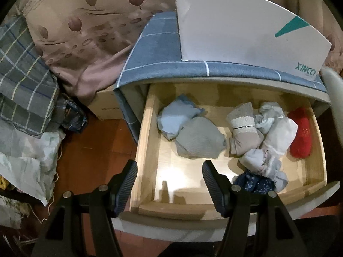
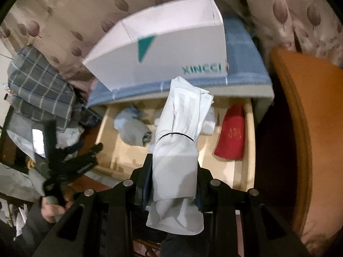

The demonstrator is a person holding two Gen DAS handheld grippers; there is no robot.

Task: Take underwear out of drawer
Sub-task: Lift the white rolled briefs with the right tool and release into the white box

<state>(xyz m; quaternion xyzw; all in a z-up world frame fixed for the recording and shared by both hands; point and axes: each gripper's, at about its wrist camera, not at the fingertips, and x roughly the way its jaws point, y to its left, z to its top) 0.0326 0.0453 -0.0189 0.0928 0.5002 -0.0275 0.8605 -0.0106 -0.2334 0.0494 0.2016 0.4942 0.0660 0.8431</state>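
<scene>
The pale wooden drawer stands pulled open and holds several rolled pieces of underwear: a light blue one, a grey one, a beige one with a lace band, white ones, a red one and a dark blue floral one. My left gripper is open and empty above the drawer's front left part. My right gripper is shut on a white rolled underwear and holds it above the drawer. The left gripper also shows in the right wrist view.
A white XINCCI box stands on the blue-checked cloth on the cabinet top. Bedding and plaid fabric pile up on the left. A cardboard box sits beside the cabinet. An orange wooden board stands at the right.
</scene>
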